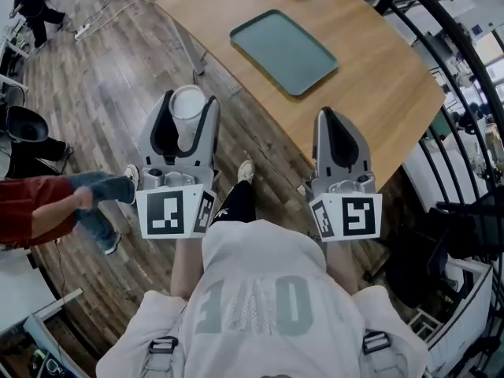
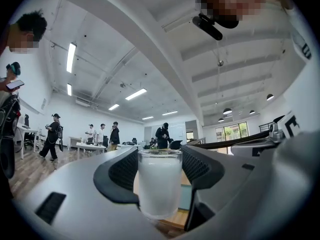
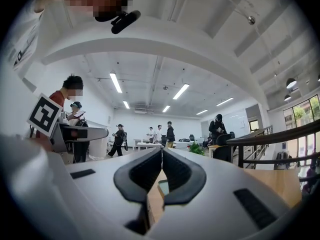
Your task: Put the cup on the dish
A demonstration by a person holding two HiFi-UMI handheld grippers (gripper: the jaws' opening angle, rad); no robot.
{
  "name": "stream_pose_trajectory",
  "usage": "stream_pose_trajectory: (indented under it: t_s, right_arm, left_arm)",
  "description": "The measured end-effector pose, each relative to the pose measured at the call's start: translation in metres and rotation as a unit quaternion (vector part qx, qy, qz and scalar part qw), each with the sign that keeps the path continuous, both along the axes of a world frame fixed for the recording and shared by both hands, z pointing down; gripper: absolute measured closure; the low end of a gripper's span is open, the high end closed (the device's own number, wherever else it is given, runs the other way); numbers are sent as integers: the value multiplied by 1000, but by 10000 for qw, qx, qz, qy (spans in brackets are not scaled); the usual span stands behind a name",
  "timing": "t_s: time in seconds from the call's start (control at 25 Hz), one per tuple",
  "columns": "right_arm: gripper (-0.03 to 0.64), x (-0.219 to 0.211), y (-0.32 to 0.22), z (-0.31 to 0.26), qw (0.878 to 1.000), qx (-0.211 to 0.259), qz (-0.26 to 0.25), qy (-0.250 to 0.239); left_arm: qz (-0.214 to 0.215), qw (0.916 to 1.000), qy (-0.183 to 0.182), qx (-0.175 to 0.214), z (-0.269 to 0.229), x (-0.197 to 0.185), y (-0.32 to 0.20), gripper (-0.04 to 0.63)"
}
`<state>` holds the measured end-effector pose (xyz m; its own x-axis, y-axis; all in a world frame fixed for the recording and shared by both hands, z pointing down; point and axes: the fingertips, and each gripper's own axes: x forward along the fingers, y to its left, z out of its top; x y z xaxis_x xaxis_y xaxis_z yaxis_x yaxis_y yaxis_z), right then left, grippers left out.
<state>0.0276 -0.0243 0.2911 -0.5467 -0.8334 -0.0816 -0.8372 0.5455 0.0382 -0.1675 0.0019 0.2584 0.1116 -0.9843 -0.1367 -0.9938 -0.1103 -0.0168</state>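
Observation:
A frosted white cup (image 1: 188, 109) stands upright between the jaws of my left gripper (image 1: 187, 105), which is shut on it; the left gripper view shows the cup (image 2: 159, 183) held at mid-height by both black pads. The cup hangs over the wooden floor, short of the table. A grey-green rectangular dish (image 1: 283, 50) lies flat on the wooden table (image 1: 378, 77), ahead and to the right of the cup. My right gripper (image 1: 327, 116) is shut on nothing, its tip over the table's near edge; in the right gripper view (image 3: 162, 156) its pads meet.
A black railing (image 1: 465, 124) runs along the table's right side. A seated person in red (image 1: 47, 207) is at the left, and another person (image 1: 31, 6) stands at the far left. Several people stand far off in the room.

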Motion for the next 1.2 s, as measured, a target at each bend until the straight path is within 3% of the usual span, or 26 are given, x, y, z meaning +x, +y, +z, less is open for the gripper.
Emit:
stream_pose_trajectory:
  t_s: [0.44,0.72,1.2]
  right_arm:
    - [597,-61,-123,-35,9992,62,250,294]
    - [597,-60,-147,-24,9977,-120,296,592]
    - [597,-60,-204,-15,9990,-179,36,402]
  left_arm:
    - [731,9971,-163,158,-38,-42,-148,324]
    - [989,9950,-12,-114,-14,-32,-182,324]
    - [1028,9944,-148,-178,-9,-9,-232,324]
